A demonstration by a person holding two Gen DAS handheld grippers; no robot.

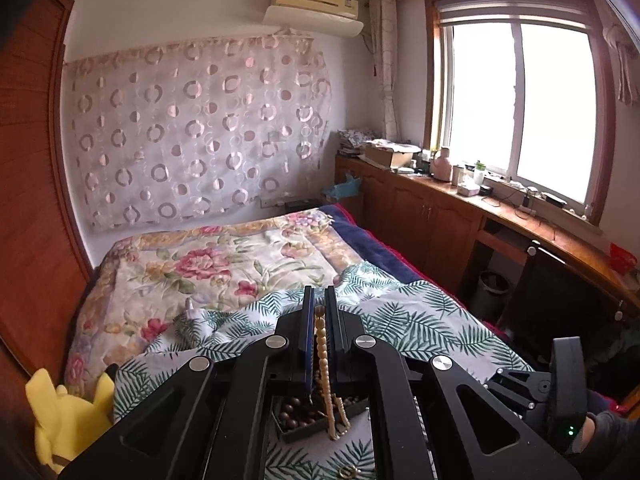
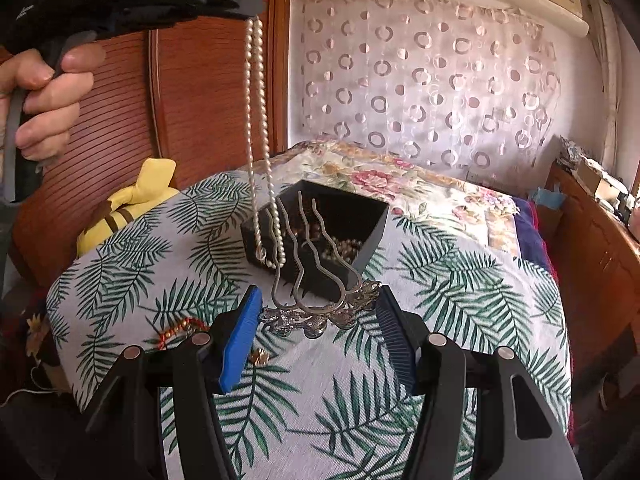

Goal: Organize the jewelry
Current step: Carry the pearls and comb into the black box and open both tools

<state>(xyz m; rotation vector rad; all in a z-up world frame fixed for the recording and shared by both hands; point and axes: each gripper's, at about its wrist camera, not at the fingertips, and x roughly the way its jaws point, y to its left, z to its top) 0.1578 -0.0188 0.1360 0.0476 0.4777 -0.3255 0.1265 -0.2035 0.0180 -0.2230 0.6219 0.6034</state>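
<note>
Pearl necklace (image 2: pixel 256 128) hung pinched in your left gripper (image 1: pixel 319 300), jaws clamped on its top, strand vertical, its low end dangling at the black box's (image 2: pixel 372 236) near-left edge, seemingly for lowering in. Your right gripper (image 2: pixel 318 312) gripped the hairpin (image 2: pixel 308 264) by its ornate head, prongs pointing far, over the leaf-print cloth (image 2: pixel 460 292).

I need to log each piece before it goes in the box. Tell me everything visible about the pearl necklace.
The pearl necklace is a long strand of small, cream-white, glossy beads. The left gripper pinches its top between shut fingers, so it hangs straight down as a doubled loop. Its lower end dangles over the near-left edge of the open black box; whether it touches the box cannot be told.
</note>
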